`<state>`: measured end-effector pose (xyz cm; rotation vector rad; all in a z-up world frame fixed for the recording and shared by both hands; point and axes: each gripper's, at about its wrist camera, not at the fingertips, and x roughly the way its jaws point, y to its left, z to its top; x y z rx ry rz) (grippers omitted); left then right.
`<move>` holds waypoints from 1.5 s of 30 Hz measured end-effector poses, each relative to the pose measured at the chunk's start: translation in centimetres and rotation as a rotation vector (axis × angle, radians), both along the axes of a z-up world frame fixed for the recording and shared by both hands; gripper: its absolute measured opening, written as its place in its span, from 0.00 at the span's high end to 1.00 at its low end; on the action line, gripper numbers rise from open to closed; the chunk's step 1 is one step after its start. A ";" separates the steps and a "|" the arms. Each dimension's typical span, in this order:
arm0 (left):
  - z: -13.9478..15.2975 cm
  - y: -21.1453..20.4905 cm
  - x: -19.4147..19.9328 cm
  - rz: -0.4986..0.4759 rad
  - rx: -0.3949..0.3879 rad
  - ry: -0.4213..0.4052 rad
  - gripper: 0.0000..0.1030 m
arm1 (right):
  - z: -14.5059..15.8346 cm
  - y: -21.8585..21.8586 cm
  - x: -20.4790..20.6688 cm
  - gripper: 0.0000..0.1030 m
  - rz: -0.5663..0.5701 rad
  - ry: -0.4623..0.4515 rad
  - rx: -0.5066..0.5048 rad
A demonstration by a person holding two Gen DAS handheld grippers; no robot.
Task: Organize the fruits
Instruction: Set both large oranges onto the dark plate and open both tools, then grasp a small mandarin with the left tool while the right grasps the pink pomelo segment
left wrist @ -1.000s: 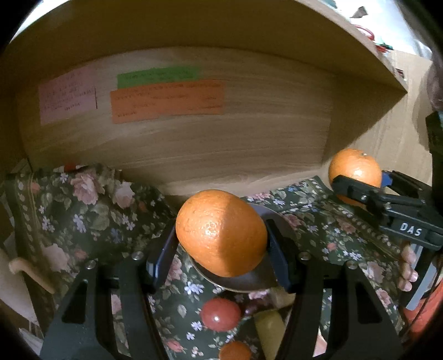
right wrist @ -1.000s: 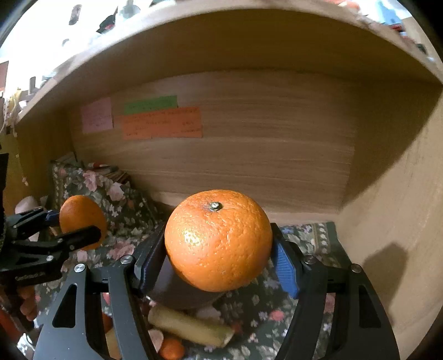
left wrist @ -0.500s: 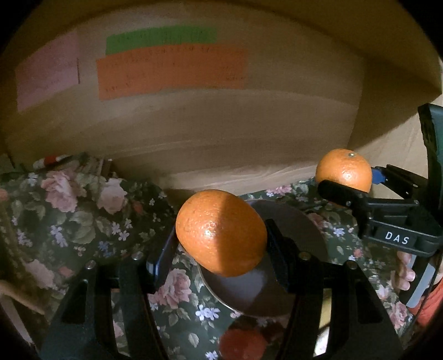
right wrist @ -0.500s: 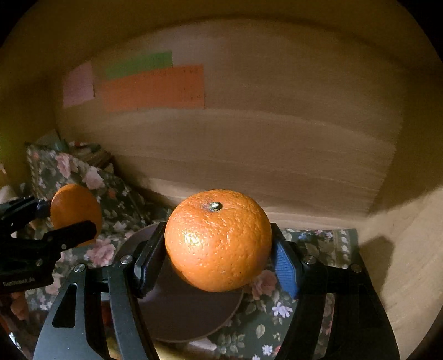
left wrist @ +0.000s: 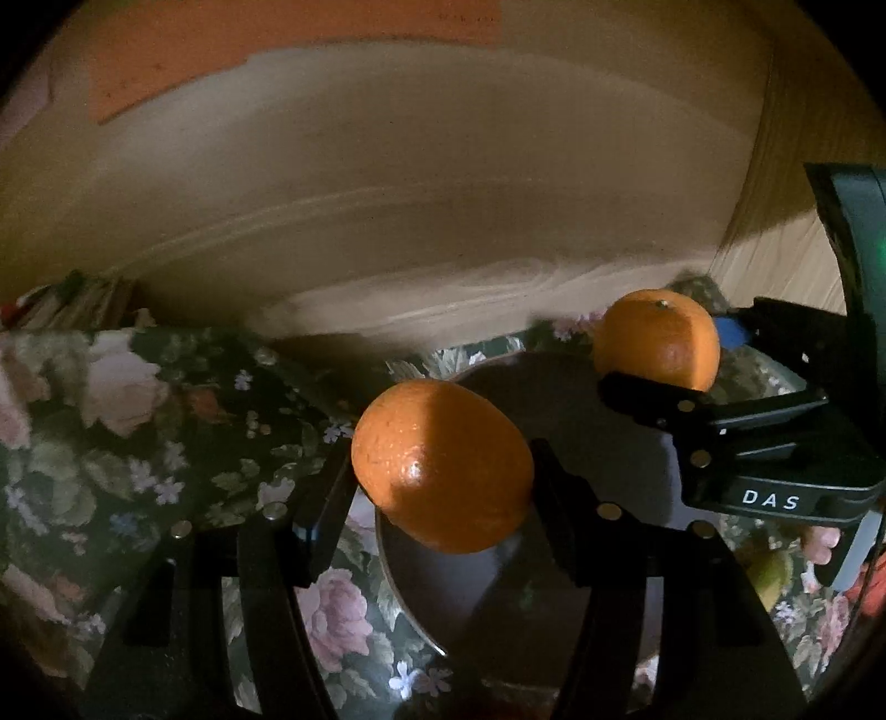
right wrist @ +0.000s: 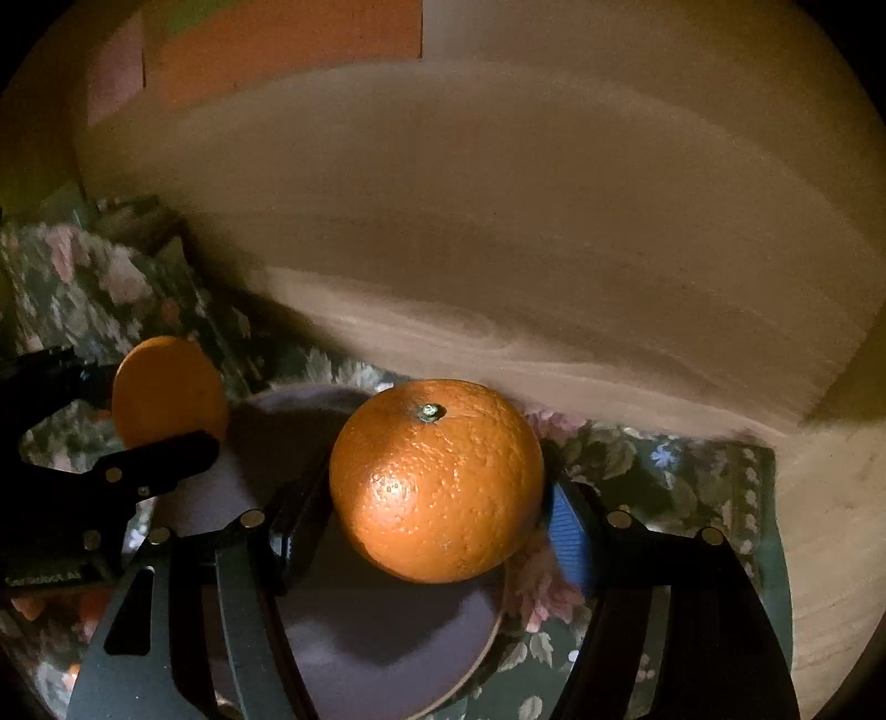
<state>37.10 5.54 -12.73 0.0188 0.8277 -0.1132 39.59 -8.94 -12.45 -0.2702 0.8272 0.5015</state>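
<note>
My left gripper (left wrist: 443, 471) is shut on an orange (left wrist: 443, 465) and holds it over the left part of a dark round plate (left wrist: 581, 404). My right gripper (right wrist: 437, 498) is shut on a second orange (right wrist: 437, 479), stem up, over the same plate (right wrist: 376, 653). In the left wrist view the right gripper (left wrist: 664, 376) and its orange (left wrist: 659, 343) are at the right, above the plate's far edge. In the right wrist view the left gripper (right wrist: 160, 410) and its orange (right wrist: 169, 390) are at the left.
The plate lies on a dark floral cloth (left wrist: 183, 421) inside a wooden shelf compartment. The wooden back wall (right wrist: 526, 249) is close ahead, with an orange paper note (right wrist: 288, 39) on it. A side wall (right wrist: 830, 526) stands at the right.
Both grippers have moved forward and down into the shelf with their oranges. The plate now lies right beneath them, and the loose fruits at the front have dropped out of view.
</note>
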 end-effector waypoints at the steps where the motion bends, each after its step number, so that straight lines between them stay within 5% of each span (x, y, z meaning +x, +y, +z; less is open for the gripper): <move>1: -0.3 -0.1 0.3 -0.004 0.004 0.008 0.41 | -0.3 0.0 0.3 0.35 -0.001 0.012 -0.010; 15: -2.1 -0.1 2.4 -0.026 0.019 0.048 0.40 | -2.0 0.9 1.0 0.35 0.026 0.086 -0.061; 19: -1.2 0.0 1.7 -0.018 -0.002 0.031 0.27 | -0.8 0.6 0.4 0.28 0.032 0.063 -0.035; 31: 4.6 0.7 -6.1 -0.003 -0.013 -0.132 0.22 | 5.9 -2.2 -6.6 0.22 -0.008 -0.098 0.035; 45: 4.3 0.9 -17.0 -0.031 -0.066 -0.147 0.21 | 5.0 -4.4 -16.9 0.22 -0.064 -0.165 0.130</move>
